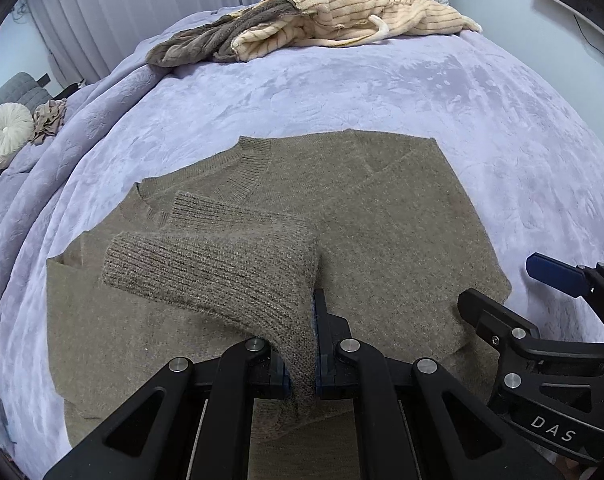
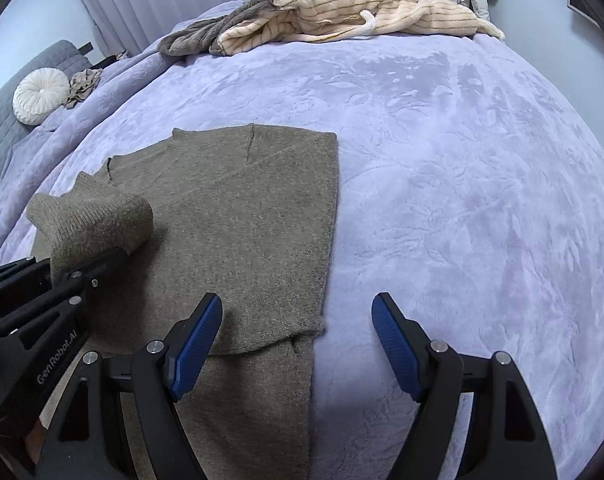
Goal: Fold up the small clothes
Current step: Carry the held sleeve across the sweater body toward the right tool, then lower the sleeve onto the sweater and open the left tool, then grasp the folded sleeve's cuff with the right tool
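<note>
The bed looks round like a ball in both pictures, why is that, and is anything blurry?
Left wrist view: fisheye lens bulges the lavender blanket into a dome, corners dark; the sweater sleeve in the left gripper is sharp. Right wrist view: same bulge, soft even light, faint shadow under the right gripper.

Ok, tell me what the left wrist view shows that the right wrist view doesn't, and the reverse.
Only the left wrist view: the left gripper from behind, shut on the sleeve, and the ribbed collar.

Only the right wrist view: the right gripper open and empty, straddling the brown sweater's right edge.

Both: the sweater on the lavender blanket, the striped clothes pile behind, the round white cushion.
</note>
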Demonstrator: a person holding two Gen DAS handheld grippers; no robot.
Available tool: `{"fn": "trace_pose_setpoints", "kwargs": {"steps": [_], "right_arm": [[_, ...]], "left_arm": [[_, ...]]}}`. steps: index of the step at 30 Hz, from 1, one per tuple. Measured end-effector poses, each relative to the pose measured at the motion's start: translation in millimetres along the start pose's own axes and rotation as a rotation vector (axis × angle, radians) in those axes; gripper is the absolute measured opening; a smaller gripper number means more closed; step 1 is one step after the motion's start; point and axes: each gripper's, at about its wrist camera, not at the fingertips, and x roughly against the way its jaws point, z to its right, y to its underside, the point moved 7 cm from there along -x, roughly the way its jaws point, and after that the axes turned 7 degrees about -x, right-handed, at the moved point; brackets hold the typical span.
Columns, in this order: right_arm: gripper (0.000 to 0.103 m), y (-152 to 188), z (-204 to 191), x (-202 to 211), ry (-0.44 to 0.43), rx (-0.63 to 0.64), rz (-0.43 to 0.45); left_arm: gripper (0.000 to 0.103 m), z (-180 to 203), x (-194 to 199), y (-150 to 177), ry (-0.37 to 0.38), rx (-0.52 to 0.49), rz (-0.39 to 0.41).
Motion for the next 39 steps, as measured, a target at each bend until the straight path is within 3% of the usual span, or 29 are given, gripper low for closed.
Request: {"fn": "trace_pose_setpoints", "kwargs": {"steps": [4,8,10,11,12,13,15,21,27,32,36,37,38,39], "right_arm": [[0.08,0,4,-2,-0.004,-0.012,-0.001],[0.08,1,10,-1,-0.004,-0.021,0.0],[0.08,1,12,0,-0.002,-0.022,0.002],[0.079,1,13,0,0.0,-0.024,0.001],[0.079,1,16,1,0.011,-0.032,0.004],[0.079,0,18,1,0.006,-0.04,0.004],[0.079,1,22,2,-0.003,-0.053,0.0],[0.079,2,15,9,-0.032,-0.037,0.014],[0.079,6,-3,18,-0.207,-0.061,0.005],[0.079,17,-45,22,-0.324,0.034,0.013],[0.079,12,-57,7,-0.385,-0.019,-0.023],[0.064,11,-55,2,-0.385,-0.044,-0.037],[0.019,11,-52,-5,-0.374,-0.072,-0.063],[0.008,12,-48,-11,-0.37,-0.096,-0.094]], "left_arm": [[0.008,13,-1,0,-0.014,-0.055,0.004],[0.009,18,-12,3,0.034,-0.042,-0.036],[0.036,17,-17,6,0.074,-0.018,-0.055],[0.059,15,-17,7,0.076,-0.001,-0.055],[0.076,8,-16,8,0.055,0.025,-0.045],[0.081,4,-15,8,0.061,0.044,-0.035],[0.082,-1,-14,9,0.142,0.087,-0.028],[0.082,-12,0,11,0.25,0.144,0.011],[0.082,-32,15,20,0.373,0.214,0.052],[0.082,-61,2,31,0.402,0.332,0.023],[0.082,-75,-15,41,0.399,0.393,-0.029],[0.082,-77,-16,43,0.401,0.401,-0.032],[0.082,-77,-16,45,0.401,0.403,-0.03],[0.082,-78,-15,46,0.396,0.4,-0.028]]}}
